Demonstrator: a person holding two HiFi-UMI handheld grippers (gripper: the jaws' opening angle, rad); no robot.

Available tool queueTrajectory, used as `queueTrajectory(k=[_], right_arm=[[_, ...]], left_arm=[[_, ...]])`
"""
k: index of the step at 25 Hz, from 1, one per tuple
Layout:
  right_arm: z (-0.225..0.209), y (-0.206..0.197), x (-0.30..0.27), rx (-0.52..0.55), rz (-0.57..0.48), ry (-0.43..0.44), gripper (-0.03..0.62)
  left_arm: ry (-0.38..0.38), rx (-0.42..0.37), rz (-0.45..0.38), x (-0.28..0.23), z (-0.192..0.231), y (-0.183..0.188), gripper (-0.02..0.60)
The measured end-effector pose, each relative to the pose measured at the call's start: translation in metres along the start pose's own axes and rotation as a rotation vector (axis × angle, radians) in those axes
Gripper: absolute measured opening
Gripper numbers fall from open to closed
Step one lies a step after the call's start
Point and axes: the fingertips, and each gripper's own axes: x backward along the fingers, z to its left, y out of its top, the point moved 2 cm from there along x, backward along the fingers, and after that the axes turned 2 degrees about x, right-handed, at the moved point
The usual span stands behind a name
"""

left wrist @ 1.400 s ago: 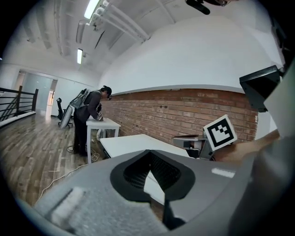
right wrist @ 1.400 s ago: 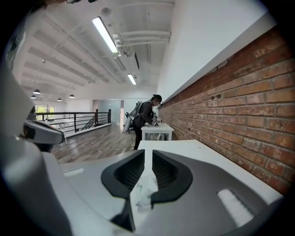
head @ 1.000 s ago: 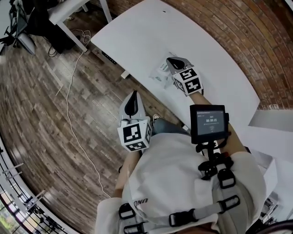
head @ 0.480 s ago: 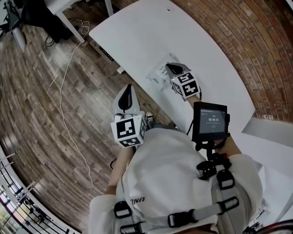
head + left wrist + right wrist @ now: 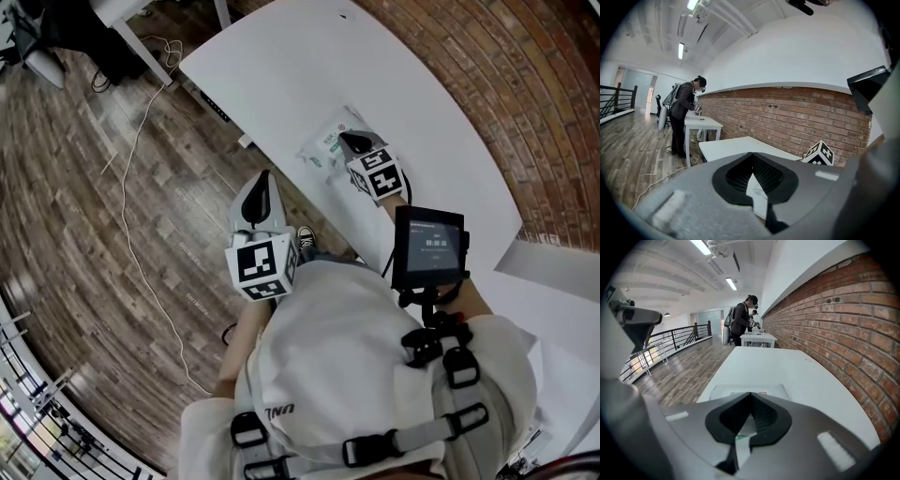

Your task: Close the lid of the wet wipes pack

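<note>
The wet wipes pack (image 5: 323, 146) lies flat on the white table (image 5: 309, 66), close to its near edge. My right gripper (image 5: 352, 141) hovers over the pack's right part with its jaws together and nothing held. In the right gripper view the pack (image 5: 749, 390) shows just past the meeting tips of that gripper (image 5: 750, 394); the jaws cover its lid. My left gripper (image 5: 262, 187) hangs over the wooden floor beside the table edge, shut and empty. The left gripper view shows this gripper (image 5: 751, 155) pointing towards the table.
A brick wall (image 5: 487, 75) runs along the table's far side. A white cable (image 5: 127, 187) trails over the wooden floor. Another white table (image 5: 141, 14) stands at the far left. A person (image 5: 740, 319) works at a distant desk. A screen (image 5: 428, 246) is mounted on my right arm.
The head view has shifted a little. My right gripper stays over the pack, slightly nearer its middle. The left gripper has drifted slightly left, still shut.
</note>
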Motion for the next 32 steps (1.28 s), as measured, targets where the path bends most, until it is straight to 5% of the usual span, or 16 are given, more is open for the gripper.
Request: queueTrajectory(k=[21,32], right_arm=[[0.002,0.002,0.004,-0.014,-0.040,-0.010,0.005],[0.023,0.078,0.085,-0.126,-0.360,-0.032,0.005]], left_arm=[[0.006,-0.007,-0.002,-0.001,0.000,0.002,0.002],[-0.017,-0.021,-0.022,-0.006,-0.006,0.010,0.002]])
